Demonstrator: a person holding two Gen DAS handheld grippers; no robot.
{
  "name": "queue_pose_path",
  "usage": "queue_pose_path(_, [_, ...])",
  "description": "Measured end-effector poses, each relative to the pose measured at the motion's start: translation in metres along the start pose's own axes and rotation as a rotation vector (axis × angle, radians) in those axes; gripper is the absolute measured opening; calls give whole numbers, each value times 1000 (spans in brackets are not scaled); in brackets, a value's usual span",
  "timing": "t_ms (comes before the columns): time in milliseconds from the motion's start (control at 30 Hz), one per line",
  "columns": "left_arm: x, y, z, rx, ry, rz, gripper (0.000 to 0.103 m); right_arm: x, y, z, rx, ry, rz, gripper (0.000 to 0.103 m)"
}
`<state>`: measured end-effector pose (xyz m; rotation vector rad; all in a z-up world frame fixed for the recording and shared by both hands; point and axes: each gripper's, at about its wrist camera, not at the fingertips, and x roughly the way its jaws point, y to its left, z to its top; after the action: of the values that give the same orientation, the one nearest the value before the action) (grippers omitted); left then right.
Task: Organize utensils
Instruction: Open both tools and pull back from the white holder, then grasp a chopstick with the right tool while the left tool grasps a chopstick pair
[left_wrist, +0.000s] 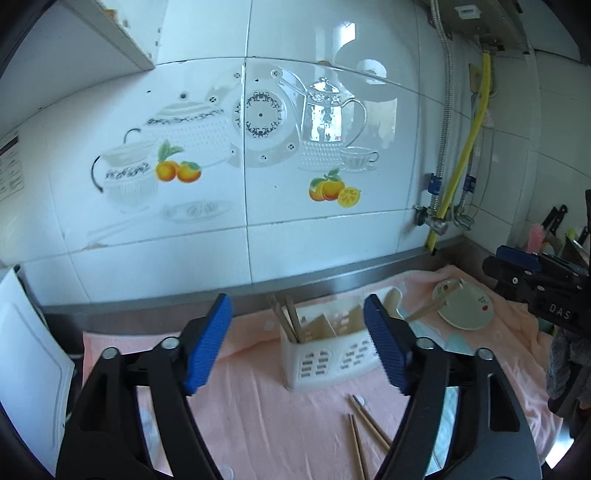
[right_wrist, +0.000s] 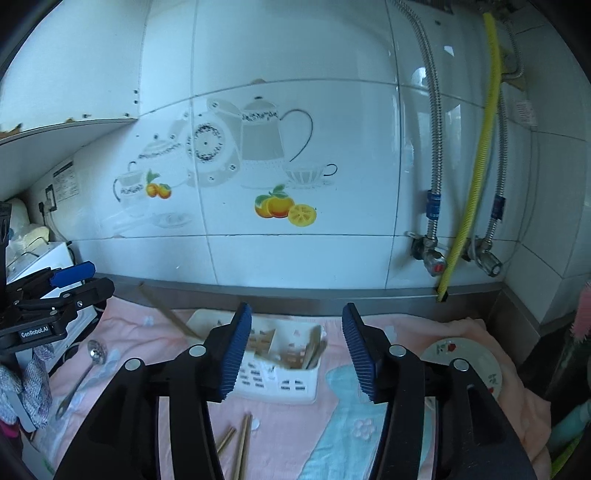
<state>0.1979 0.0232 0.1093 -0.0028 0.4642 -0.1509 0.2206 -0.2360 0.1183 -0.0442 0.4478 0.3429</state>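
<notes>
chopsticks (left_wrist: 364, 432) on towel (left_wrist: 258, 424) | caddy (left_wrist: 325, 360) behind | both jaws apart, empty

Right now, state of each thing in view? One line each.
left gripper: open, nothing between the pads
right gripper: open, empty
utensil holder: upright, chopsticks inside
loose chopsticks: flat on the towel
plate: on the towel, chopstick across it
spoon: flat on the towel

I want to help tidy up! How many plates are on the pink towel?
1. The plate lies on the pink towel to the right of the white utensil holder, near the back wall. Others may be hidden behind the gripper fingers.
</notes>
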Motion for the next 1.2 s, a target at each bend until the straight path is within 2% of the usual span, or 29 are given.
queue_pose_path(33, [-4,0,-5,-4,5,3,81,-5,2,-5,-2,0,1,52])
queue_pose_path(133, [-17,2,-20,-28,21,-15,82,-19,9,-23,-6,5,12,54])
queue_pose_path(233, [-30,2,-39,-36,29,0,92,-30,15,-45,-6,23,25,62])
queue_pose_path(367, [-48,2,-66,-47,27,3,94,-38,21,-80,6,61,51,63])
queue_pose_path(733, [-74,6,-129,-82,39,75,98,-34,28,-173,19,174,21,63])
queue_pose_path(933, [-74,8,-160,-94,82,122,98,-27,35,-215,18,231,11,63])
queue_pose_path(1200, [-71,15,-180,-91,124,166,98,-7,49,-242,-5,295,16,55])
